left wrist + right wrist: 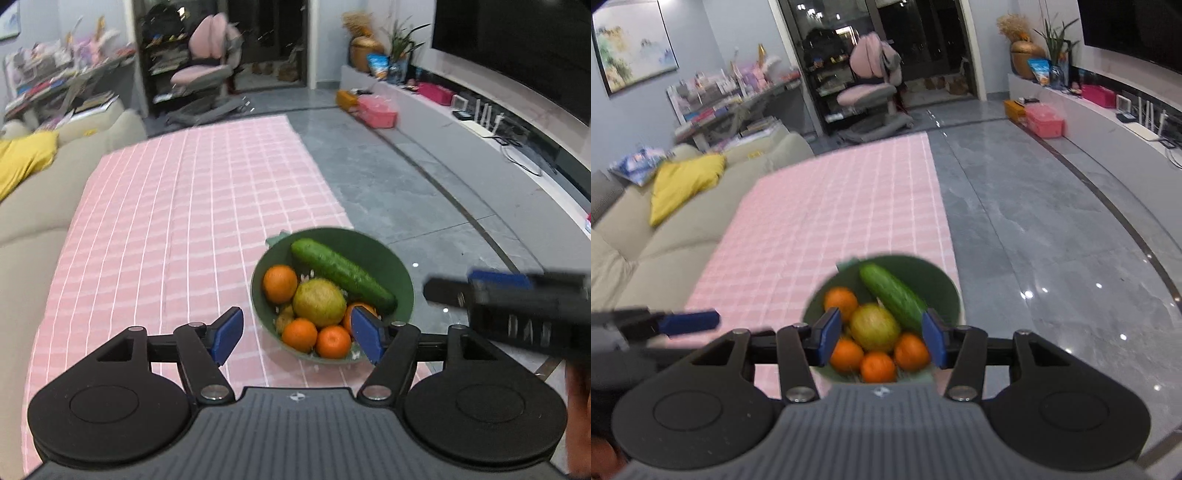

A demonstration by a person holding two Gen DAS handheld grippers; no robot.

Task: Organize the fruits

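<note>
Right gripper [517,299] is motion-blurred and cut off at the frame edge beside the bowl [404,291]. One orange [356,308] sits partly hidden behind a blue pad. Small yellowish thing [285,317] in the bowl: can't ID.

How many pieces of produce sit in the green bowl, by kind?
In the green bowl:
Oranges: 4 showing, one half hidden behind a gripper finger
Yellow-green round fruit: 1
Cucumber: 1
Small brownish piece, kind unclear: 1
Total: 7
</note>
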